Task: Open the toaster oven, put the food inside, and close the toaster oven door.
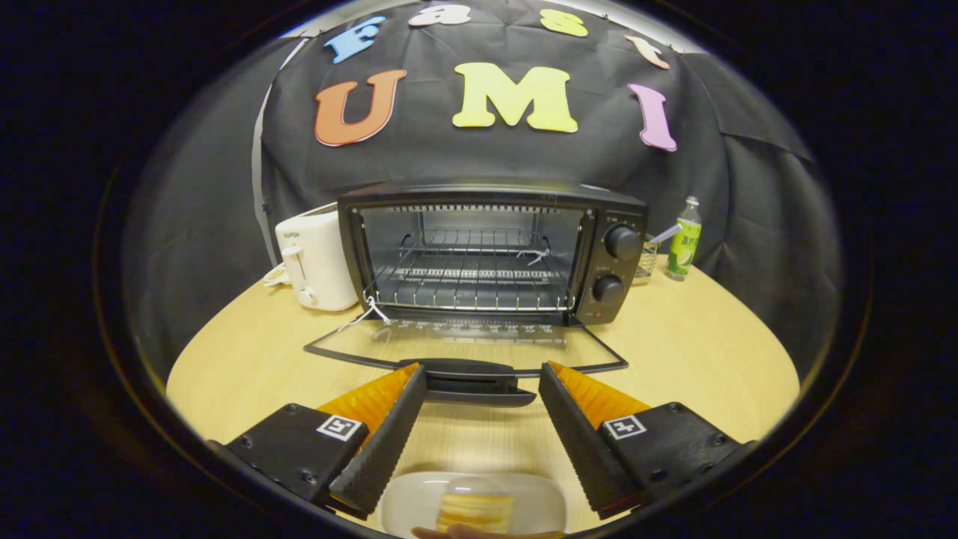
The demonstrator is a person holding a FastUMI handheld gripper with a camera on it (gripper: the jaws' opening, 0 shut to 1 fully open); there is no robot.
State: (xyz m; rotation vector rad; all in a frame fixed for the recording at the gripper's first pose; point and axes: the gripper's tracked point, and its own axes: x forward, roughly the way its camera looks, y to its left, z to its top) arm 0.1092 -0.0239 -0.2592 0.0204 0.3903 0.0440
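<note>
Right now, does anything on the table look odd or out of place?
Nothing spilled or damaged. The toaster oven door lies fully open. The open gripper hovers over the food on its plate.

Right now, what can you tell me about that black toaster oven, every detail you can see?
The toaster oven is a black box standing upright on the wooden table, beside a white toaster. Its glass door lies folded down flat, handle just ahead of the open tongs. Inside are a wire rack and shiny metal walls. Two round knobs sit on its right panel.
</note>
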